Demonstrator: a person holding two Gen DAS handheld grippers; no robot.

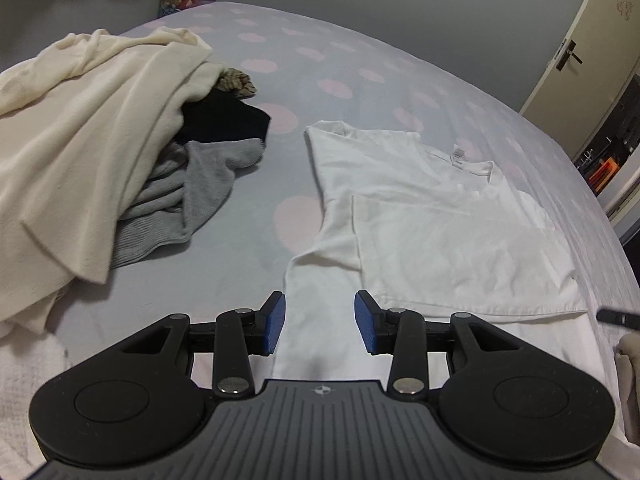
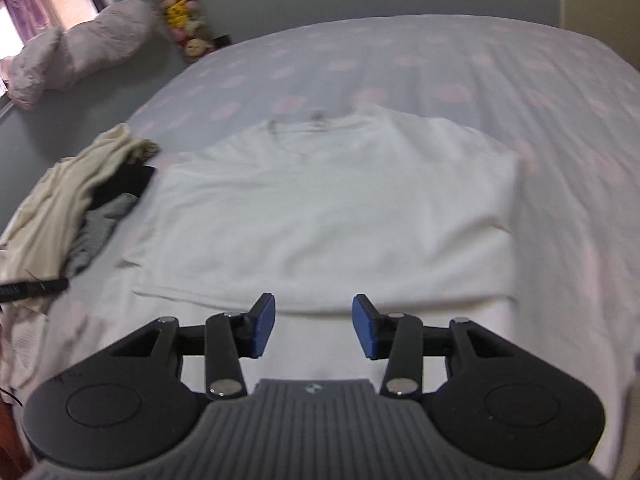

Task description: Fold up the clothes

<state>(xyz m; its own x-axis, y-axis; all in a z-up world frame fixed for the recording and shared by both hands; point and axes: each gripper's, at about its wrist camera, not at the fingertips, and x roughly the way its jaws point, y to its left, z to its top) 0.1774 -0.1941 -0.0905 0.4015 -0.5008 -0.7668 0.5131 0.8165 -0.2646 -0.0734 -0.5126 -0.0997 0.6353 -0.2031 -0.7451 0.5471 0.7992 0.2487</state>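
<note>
My left gripper (image 1: 320,322) and right gripper (image 2: 314,326) both hang released over the white T-shirt (image 1: 432,224) lying partly folded on the bed (image 1: 360,64), though only my left view shows its neck label (image 1: 457,155) clearly.

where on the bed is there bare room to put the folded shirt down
Free: the far stretch of bed sheet beyond the white t-shirt, and the strip to its right. A narrower bare lane runs between the shirt and the clothes pile. Crowded: the left side under the pile, and the near edge where both tongs hover open.
</note>
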